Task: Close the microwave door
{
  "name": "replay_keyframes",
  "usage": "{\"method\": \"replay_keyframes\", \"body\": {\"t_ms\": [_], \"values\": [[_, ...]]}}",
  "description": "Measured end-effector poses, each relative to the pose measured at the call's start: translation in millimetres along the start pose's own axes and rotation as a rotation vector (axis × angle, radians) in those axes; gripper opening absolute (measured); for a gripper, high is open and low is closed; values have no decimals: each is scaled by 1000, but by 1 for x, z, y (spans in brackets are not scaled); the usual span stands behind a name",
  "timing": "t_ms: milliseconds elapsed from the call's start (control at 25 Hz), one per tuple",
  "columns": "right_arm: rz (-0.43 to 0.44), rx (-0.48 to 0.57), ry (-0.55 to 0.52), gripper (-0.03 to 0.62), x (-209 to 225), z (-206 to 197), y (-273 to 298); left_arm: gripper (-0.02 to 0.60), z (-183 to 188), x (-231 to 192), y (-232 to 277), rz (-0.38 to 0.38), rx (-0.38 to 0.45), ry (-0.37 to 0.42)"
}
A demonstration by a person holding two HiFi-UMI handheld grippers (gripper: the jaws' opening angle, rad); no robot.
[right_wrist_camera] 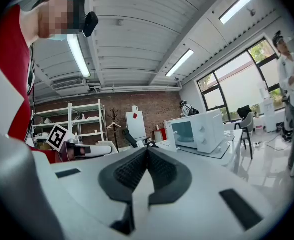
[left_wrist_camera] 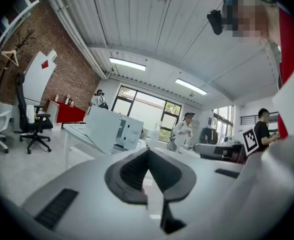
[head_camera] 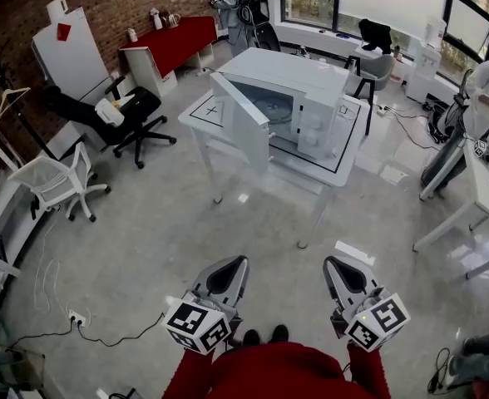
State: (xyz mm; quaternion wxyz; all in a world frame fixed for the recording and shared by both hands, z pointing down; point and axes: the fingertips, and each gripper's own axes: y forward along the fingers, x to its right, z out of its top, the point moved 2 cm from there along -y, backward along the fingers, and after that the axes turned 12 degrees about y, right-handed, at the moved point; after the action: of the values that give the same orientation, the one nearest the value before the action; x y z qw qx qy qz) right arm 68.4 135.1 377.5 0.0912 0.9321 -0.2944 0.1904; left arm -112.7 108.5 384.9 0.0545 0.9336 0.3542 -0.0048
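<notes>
The open door (head_camera: 249, 127) hides part of the inside of the microwave (head_camera: 311, 106), so you cannot see all of what is in there. In the left gripper view you see only the flat outside of the door, and the microwave's inside is hidden behind it. In the right gripper view the microwave looks small and far off, and its buttons are hard to make out. Your own body is cut off at the bottom of the head view. Only your red clothes (head_camera: 278, 372) and the tips of your shoes (head_camera: 265, 336) show. A person (head_camera: 487, 90) to the right of the microwave is cut off by the edge of the picture.

There is one microwave, and it has one door. It sits on one white table (head_camera: 204, 110). The door swings out from the microwave's left side toward you.

You hold two claws. Your left claw (head_camera: 243, 261) is pinched tight with nothing in it. Your right claw (head_camera: 328, 262) is pinched tight too and holds nothing. Both hang in the air on your side of the microwave, well apart from it and from the door, with floor (head_camera: 186, 231) in between.

To the left of the microwave are two chairs, one black chair (head_camera: 116, 115) and one white chair (head_camera: 57, 181). Behind the microwave stands one more person (head_camera: 226, 2).
</notes>
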Motion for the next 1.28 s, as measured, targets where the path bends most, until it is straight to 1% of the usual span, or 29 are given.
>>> {"method": "replay_keyframes", "body": {"t_ms": [200,280,440,560,800,1080,1280], "values": [[-5,11,-7,14,7,2,-6,11,-4,3,7,0,-13,3],[-7,31,-19,14,11,8,-8,11,-1,5,12,3,-12,26],[-1,104,-42,14,20,29,-14,11,16,5,23,30,13,104],[7,138,-56,14,27,41,-20,11,30,7,29,49,44,129],[24,139,-65,14,33,45,-29,11,46,12,31,90,85,158],[26,154,-49,14,41,46,-35,12,46,12,34,128,67,182],[16,146,-21,14,49,44,-37,12,46,10,38,145,45,182]]}}
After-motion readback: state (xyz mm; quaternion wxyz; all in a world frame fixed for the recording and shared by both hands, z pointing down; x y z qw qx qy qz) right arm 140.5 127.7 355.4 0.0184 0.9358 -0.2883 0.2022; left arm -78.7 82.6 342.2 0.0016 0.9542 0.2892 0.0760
